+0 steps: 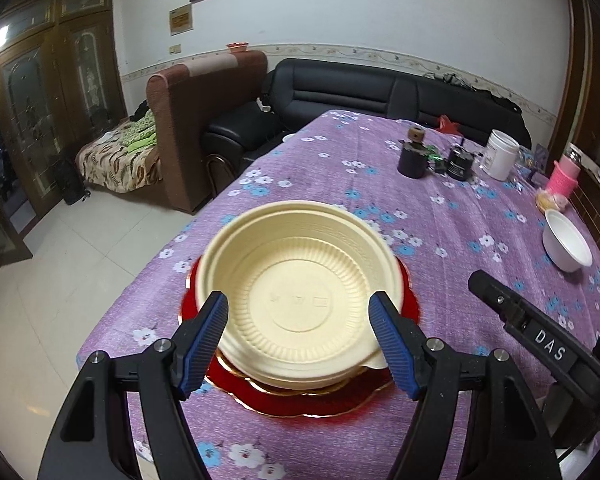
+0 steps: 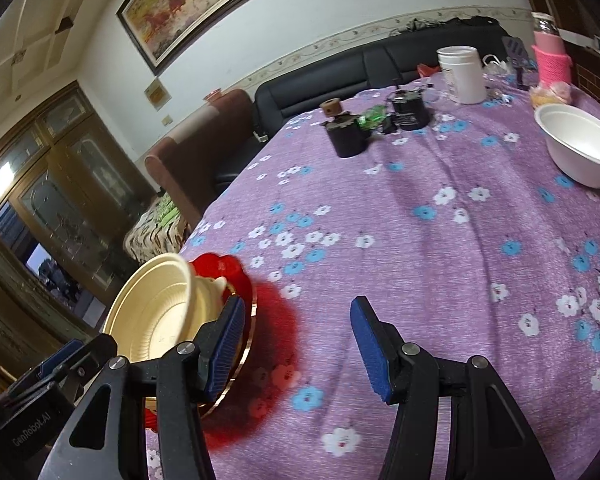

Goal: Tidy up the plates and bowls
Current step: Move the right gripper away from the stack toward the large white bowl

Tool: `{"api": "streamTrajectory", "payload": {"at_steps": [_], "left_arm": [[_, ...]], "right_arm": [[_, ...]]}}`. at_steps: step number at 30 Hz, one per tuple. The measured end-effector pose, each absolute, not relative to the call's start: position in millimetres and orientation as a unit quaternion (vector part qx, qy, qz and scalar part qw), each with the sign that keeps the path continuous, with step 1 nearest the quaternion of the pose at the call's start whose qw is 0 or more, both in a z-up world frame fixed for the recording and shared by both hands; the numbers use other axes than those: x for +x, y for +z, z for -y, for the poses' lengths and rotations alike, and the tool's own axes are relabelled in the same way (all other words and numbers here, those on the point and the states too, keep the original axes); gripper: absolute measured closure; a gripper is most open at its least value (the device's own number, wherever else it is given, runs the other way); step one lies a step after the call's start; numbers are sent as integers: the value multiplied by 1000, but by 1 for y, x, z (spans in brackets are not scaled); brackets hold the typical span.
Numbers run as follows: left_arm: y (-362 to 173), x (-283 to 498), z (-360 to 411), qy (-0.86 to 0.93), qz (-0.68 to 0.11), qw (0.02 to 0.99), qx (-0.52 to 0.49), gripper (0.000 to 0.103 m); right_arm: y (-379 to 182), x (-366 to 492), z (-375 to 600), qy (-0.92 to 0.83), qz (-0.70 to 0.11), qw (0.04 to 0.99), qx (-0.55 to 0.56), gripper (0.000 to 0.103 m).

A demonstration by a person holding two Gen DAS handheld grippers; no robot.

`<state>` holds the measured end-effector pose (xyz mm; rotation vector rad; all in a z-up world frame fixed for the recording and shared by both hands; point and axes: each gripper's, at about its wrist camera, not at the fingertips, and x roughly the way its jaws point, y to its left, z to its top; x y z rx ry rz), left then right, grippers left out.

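A stack of cream ribbed bowls (image 1: pixel 300 264) sits on red gold-rimmed plates (image 1: pixel 332 400) near the left edge of the purple flowered tablecloth (image 1: pixel 440 220). My left gripper (image 1: pixel 299 298) hovers open over the near half of the top bowl, its blue pads apart and pressing on nothing. In the right wrist view the cream bowls (image 2: pixel 152 312) and red plates (image 2: pixel 220 266) lie at the lower left. My right gripper (image 2: pixel 297 302) is open over bare cloth, its left finger beside the plate rim. A white bowl (image 2: pixel 580 148) stands alone at the far right, also in the left view as the white bowl (image 1: pixel 566 242).
At the table's far end stand a dark mug (image 1: pixel 412 160), a black jar (image 1: pixel 460 164), a white canister (image 1: pixel 500 154) and a pink bottle (image 1: pixel 562 174). The table's left edge drops to a tiled floor (image 1: pixel 80 260). Sofas stand behind.
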<state>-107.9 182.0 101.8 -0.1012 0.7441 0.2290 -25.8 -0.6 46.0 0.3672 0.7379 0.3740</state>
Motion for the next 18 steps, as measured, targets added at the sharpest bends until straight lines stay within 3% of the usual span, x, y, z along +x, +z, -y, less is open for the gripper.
{"api": "streamTrajectory", "payload": {"at_steps": [18], "left_arm": [[97,-99,-122,77,-376,923,6,30]], "right_arm": [[38,-28,66,146,-354,898,219,42]]}}
